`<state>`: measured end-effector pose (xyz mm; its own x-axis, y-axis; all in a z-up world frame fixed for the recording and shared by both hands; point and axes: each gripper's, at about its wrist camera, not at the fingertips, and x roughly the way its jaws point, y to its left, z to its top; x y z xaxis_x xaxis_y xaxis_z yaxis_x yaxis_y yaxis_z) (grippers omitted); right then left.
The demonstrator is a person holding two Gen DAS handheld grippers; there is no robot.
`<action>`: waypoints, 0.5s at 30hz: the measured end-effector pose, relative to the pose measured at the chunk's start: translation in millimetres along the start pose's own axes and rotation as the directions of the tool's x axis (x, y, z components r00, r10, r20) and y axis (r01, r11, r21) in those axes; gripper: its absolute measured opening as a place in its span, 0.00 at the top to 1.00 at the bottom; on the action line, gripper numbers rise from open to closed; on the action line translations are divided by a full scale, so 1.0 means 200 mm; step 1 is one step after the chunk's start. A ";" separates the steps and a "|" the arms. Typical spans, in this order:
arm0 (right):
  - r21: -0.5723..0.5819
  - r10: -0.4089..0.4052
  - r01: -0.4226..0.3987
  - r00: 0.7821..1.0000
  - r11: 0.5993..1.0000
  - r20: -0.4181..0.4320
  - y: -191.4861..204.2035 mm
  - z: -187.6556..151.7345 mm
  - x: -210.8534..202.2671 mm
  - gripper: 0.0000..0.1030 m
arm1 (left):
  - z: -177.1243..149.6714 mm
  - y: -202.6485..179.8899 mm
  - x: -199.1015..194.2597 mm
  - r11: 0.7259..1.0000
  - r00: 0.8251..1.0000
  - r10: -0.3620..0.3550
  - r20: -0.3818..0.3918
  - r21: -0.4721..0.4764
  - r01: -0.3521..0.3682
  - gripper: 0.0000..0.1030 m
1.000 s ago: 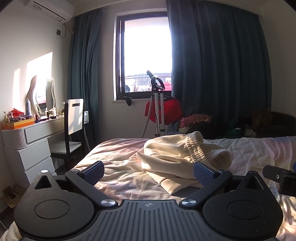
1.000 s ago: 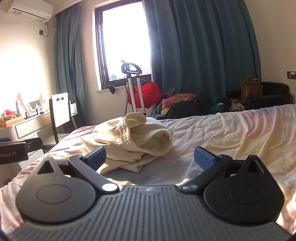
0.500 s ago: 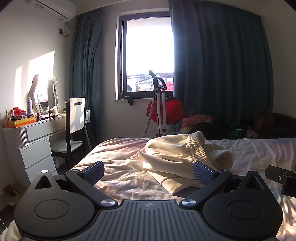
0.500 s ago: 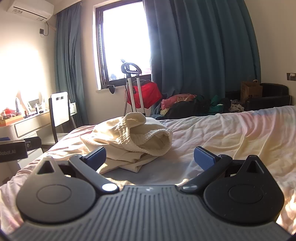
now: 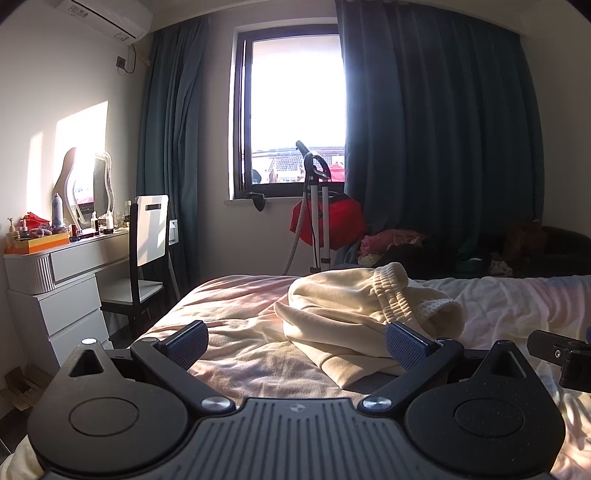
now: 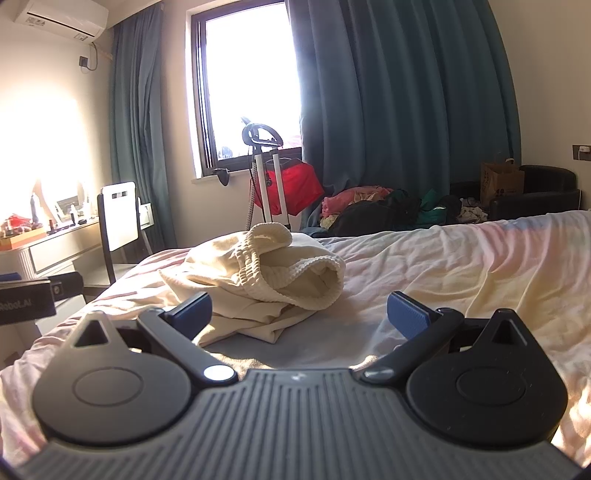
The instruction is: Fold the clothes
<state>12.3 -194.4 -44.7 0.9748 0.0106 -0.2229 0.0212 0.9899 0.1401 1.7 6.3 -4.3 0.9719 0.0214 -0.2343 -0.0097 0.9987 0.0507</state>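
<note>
Two hand-held grippers hover low over a bed (image 5: 236, 332), each seen from its own wrist camera. Left hand-held gripper (image 5: 295, 341): jaws spread wide, blue pads apart, nothing between them; its right pad (image 5: 404, 345) overlaps the near edge of the garment in the view, though contact cannot be confirmed. Right hand-held gripper (image 6: 299, 314): likewise released, jaws wide, holding nothing; its left pad (image 6: 192, 312) lies just beside the garment's near left edge.

Task item: a cream garment (image 5: 365, 310), crumpled in a loose heap on the bed toward its far left corner. In the right wrist view the cream garment (image 6: 262, 280) shows a ribbed, elasticated opening facing right and near, with flatter layers of fabric spread beneath it. It sits ahead of both tools, nearer the left one.

The bed sheet is pale, wrinkled and streaked with sunlight. A part of the right tool enters the left wrist view at the right edge, and a part of the left tool enters the right wrist view at the left edge.

Background: a bright window (image 5: 295, 122) flanked by dark teal curtains (image 5: 436, 129); a garment steamer (image 5: 317, 206) with a red item hung on it stands below the window. At far left, a white dressing surface (image 5: 70, 254) carries a mirror and bottles, with a chair (image 5: 147, 240) beside it. An air conditioner (image 5: 99, 14) is mounted high on the left wall. A pile of clothing (image 6: 369, 210) lies beyond the bed.
</note>
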 end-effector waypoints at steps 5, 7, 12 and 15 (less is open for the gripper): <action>0.001 0.004 -0.004 1.000 1.000 -0.001 0.00 0.00 0.00 0.00 | 0.00 0.00 0.01 1.000 1.000 0.003 -0.003 0.000 -0.003 0.00; 0.001 0.001 -0.001 1.000 1.000 -0.005 0.00 0.00 0.00 0.00 | 0.00 0.00 0.01 1.000 1.000 0.004 -0.005 -0.001 -0.004 0.00; 0.007 -0.005 0.005 1.000 1.000 -0.012 0.00 0.00 0.01 0.00 | -0.01 0.00 0.01 1.000 1.000 0.010 -0.007 0.011 -0.010 0.00; 0.017 -0.005 0.006 1.000 1.000 -0.026 -0.01 -0.01 0.01 0.00 | -0.02 0.00 0.03 1.000 1.000 0.013 -0.016 0.018 -0.013 0.00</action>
<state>14.2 -195.4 -47.8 0.9686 0.0091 -0.2485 0.0307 0.9873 0.1557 6.4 6.0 -10.5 0.9678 0.0355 -0.2490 -0.0182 0.9973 0.0715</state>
